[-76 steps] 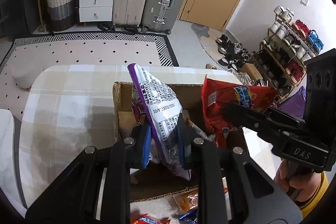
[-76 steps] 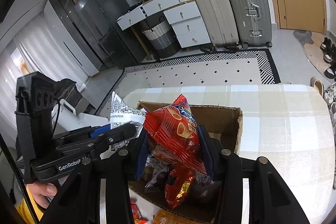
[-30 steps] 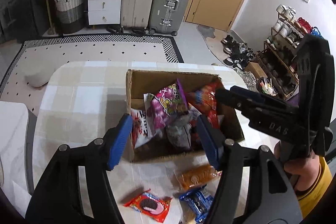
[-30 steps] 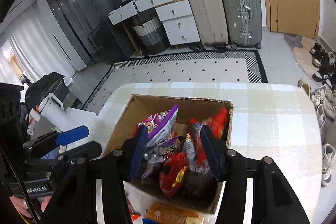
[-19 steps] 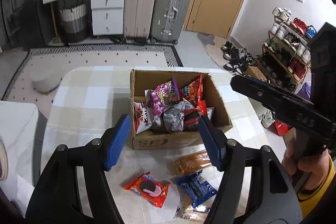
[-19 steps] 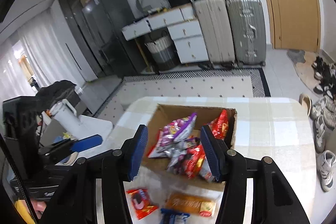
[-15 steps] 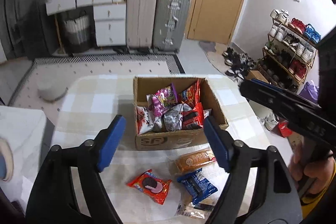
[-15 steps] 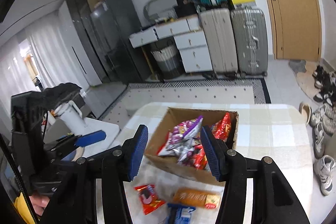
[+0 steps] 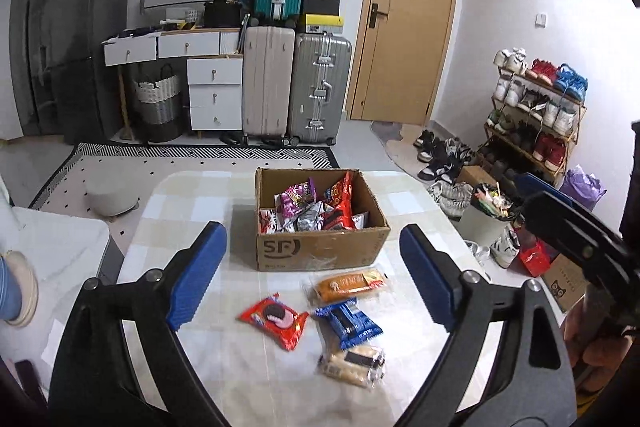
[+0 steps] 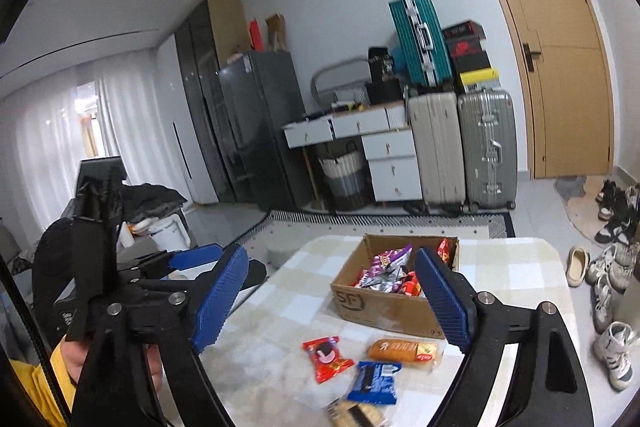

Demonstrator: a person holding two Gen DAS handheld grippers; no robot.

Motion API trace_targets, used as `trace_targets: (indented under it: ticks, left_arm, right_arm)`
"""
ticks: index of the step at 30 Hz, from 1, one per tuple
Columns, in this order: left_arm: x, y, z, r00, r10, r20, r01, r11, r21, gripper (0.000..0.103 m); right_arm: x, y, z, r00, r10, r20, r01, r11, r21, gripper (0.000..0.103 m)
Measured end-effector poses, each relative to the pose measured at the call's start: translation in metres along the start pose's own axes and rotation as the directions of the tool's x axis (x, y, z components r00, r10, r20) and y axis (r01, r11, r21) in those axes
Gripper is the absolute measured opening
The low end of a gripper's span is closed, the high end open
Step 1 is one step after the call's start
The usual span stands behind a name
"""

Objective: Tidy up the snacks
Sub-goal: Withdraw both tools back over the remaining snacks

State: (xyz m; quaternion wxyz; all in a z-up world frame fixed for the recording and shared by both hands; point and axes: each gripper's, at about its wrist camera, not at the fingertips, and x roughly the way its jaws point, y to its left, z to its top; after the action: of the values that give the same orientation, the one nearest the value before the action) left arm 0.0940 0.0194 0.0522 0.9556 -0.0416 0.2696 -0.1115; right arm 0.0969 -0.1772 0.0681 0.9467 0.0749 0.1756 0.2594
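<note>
A cardboard box (image 9: pixel 320 247) (image 10: pixel 392 311) stands on the checked table (image 9: pixel 192 203), holding several snack bags, a purple one (image 9: pixel 294 195) and a red one (image 9: pixel 345 199) among them. In front of it lie a red cookie pack (image 9: pixel 275 319) (image 10: pixel 327 352), an orange pack (image 9: pixel 347 281) (image 10: pixel 404 350), a blue pack (image 9: pixel 347 319) (image 10: pixel 374 381) and a pale cracker pack (image 9: pixel 354 361). My left gripper (image 9: pixel 314 267) is open and empty, high above the loose packs. My right gripper (image 10: pixel 330 303) is open and empty, back from the table.
Suitcases (image 9: pixel 296 83), white drawers (image 9: pixel 214 91) and a woven basket (image 9: pixel 156 101) stand by the far wall. A shoe rack (image 9: pixel 536 115), shoes and a small bin (image 9: pixel 486 219) are to the right of the table. A white surface (image 9: pixel 52 247) lies to the left.
Both grippers let go of their snack bags into the box, opened wide, and pulled up and back from the table. The loose packs came into view.
</note>
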Motion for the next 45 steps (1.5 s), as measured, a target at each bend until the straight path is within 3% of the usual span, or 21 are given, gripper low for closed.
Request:
trace_targets:
  ticks: [5, 14, 20, 27, 45]
  left_arm:
    - [-0.047, 0.000, -0.027, 0.999, 0.003, 0.036, -0.003, 1.000, -0.012, 0.102]
    - [-0.104, 0.017, -0.077, 0.996, 0.039, 0.080, -0.037, 0.999, -0.036, 0.102]
    - [-0.113, 0.039, -0.123, 0.998, 0.059, 0.038, -0.057, 0.997, -0.057, 0.102]
    - [-0.080, 0.050, -0.163, 0.998, 0.021, -0.058, -0.024, 0.998, -0.062, 0.102]
    - [0.031, 0.038, -0.178, 0.974, -0.027, -0.223, 0.013, 0.998, -0.065, 0.102]
  right_arm:
    - [-0.041, 0.019, -0.020, 0.998, 0.012, 0.054, -0.011, 1.000, -0.019, 0.098]
    - [-0.080, 0.034, -0.053, 0.996, 0.022, 0.087, -0.023, 1.000, 0.007, 0.102]
    - [-0.083, 0.032, -0.071, 0.996, 0.011, 0.087, -0.011, 1.000, -0.004, 0.102]
    - [-0.070, 0.017, -0.105, 1.000, -0.005, 0.027, 0.004, 0.999, 0.042, 0.102]
    - [-0.009, -0.023, -0.145, 0.991, 0.003, -0.131, 0.014, 0.992, 0.127, 0.102]
